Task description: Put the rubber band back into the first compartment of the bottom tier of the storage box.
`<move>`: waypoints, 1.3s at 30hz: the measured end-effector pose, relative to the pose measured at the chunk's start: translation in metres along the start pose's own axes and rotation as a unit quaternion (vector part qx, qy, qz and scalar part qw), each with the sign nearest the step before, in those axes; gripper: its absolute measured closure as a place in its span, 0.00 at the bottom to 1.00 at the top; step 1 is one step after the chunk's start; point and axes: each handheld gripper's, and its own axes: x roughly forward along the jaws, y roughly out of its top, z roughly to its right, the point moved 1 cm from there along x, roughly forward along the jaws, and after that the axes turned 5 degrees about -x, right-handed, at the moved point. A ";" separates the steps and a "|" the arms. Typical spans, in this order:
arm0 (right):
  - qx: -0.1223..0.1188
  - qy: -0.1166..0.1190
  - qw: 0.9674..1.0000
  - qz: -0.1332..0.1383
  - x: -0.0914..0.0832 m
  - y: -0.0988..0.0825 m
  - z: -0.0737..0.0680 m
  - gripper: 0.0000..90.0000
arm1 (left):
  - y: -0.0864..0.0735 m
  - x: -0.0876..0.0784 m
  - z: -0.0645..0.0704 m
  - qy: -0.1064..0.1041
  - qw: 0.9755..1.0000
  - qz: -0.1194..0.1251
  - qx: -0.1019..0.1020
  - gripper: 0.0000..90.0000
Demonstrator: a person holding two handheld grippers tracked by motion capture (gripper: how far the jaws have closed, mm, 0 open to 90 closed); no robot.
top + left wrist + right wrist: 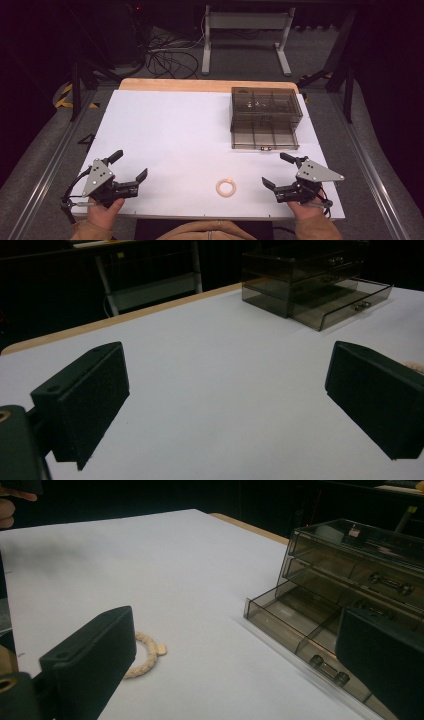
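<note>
My left gripper point(130, 167) and right gripper point(280, 170) rest low on the white table point(175, 130), fingers wide and empty, flanking the beaded bracelet point(226, 188) lying near me, with the smoky organizer's bottom drawer point(264, 134) already pulled open to receive it.

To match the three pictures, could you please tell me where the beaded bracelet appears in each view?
High view: the beaded bracelet lies near the table's front edge, between the two hand-held grippers.
Left gripper view: a sliver at the right edge, behind the right jaw.
Right gripper view: lower left, partly behind the left jaw.
Shared landmark: the smoky drawer box, bottom drawer open.
</note>
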 end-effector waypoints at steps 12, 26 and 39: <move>0.006 0.002 1.000 0.001 0.000 0.002 0.001 0.04 | 0.001 0.000 0.001 0.000 1.000 0.000 0.002 0.05; 0.005 0.022 0.999 -0.023 0.019 0.025 0.003 0.07 | 0.001 0.001 0.002 -0.002 1.000 0.000 0.003 0.05; 0.003 0.044 0.998 -0.040 0.042 0.042 0.003 0.09 | 0.000 0.002 0.002 -0.003 1.000 -0.001 0.005 0.06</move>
